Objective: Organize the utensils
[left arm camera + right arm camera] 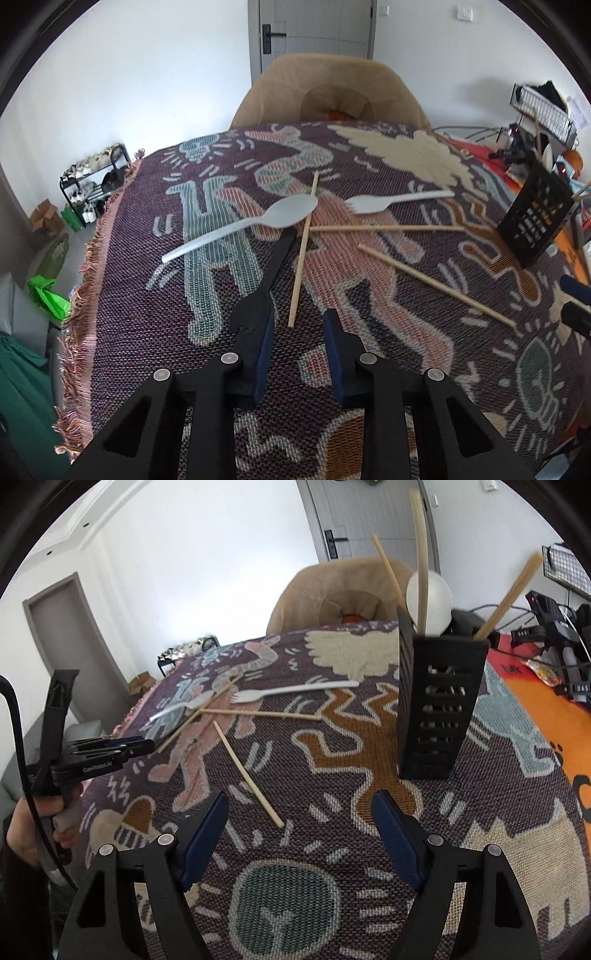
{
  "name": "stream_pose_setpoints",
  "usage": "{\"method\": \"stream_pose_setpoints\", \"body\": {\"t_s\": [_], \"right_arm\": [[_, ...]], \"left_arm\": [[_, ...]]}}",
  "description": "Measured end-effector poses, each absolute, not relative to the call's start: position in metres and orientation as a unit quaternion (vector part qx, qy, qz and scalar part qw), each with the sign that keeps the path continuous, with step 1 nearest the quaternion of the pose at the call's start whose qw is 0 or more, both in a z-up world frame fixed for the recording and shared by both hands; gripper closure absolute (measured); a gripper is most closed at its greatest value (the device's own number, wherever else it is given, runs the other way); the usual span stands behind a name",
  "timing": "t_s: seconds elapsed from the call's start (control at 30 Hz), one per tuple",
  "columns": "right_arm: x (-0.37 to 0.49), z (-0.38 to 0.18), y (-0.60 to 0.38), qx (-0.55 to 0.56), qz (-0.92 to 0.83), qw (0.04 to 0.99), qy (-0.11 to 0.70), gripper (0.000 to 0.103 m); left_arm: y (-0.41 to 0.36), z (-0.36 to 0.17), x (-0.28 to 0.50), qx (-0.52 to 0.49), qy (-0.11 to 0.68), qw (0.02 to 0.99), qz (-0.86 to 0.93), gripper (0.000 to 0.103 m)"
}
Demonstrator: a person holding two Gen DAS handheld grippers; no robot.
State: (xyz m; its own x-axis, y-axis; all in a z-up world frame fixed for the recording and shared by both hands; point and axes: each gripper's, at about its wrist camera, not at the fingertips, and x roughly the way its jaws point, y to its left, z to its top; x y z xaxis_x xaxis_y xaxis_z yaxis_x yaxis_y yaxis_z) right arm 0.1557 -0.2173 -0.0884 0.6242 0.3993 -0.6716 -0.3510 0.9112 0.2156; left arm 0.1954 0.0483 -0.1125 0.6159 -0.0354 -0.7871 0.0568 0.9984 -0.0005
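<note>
A white plastic spoon (pixel 243 225) and a white plastic fork (pixel 399 201) lie on the patterned cloth (pixel 147 295) with three loose wooden chopsticks (pixel 301 254). One chopstick (pixel 436 284) lies apart on the right. A black slotted utensil holder (pixel 439 705) stands at the right, holding chopsticks and a white spoon (pixel 430 602). My left gripper (pixel 299 321) is open and empty, just short of the near end of a chopstick. My right gripper (pixel 299 812) is open wide and empty, near the end of the single chopstick (pixel 247 771).
A tan chair (pixel 332 92) stands behind the table. Cables, a wire rack (pixel 543 107) and black gear clutter the right side on an orange mat (pixel 535 709). The cloth's fringe (pixel 81 288) marks the table's left edge.
</note>
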Motion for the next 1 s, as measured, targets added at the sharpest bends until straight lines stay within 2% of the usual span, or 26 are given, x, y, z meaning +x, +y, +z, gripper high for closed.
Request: {"method": "stream_pose_setpoints", "body": {"t_s": [0.27, 0.3, 0.33, 0.4, 0.9, 1.0], "right_arm": [[0.162, -0.1, -0.216, 0.035, 0.198, 0.897, 0.395, 0.023], [0.163, -0.1, -0.216, 0.036, 0.198, 0.896, 0.395, 0.023], [0.163, -0.101, -0.216, 0.037, 0.199, 0.896, 0.396, 0.023], [0.164, -0.101, -0.216, 0.038, 0.201, 0.895, 0.397, 0.023], [0.164, -0.104, -0.214, 0.031, 0.214, 0.889, 0.404, 0.023], [0.163, -0.108, -0.201, 0.012, 0.225, 0.883, 0.412, 0.029]], "left_arm": [[0.044, -0.133, 0.211, 0.041, 0.457, 0.889, -0.014, 0.075], [0.045, -0.132, 0.211, 0.041, 0.458, 0.888, -0.013, 0.078], [0.045, -0.132, 0.211, 0.04, 0.458, 0.888, -0.013, 0.087], [0.043, -0.131, 0.209, 0.044, 0.461, 0.886, -0.01, 0.099], [0.041, -0.082, 0.166, 0.019, 0.394, 0.918, -0.038, 0.099], [0.041, -0.073, 0.159, 0.015, 0.384, 0.922, -0.044, 0.099]]}}
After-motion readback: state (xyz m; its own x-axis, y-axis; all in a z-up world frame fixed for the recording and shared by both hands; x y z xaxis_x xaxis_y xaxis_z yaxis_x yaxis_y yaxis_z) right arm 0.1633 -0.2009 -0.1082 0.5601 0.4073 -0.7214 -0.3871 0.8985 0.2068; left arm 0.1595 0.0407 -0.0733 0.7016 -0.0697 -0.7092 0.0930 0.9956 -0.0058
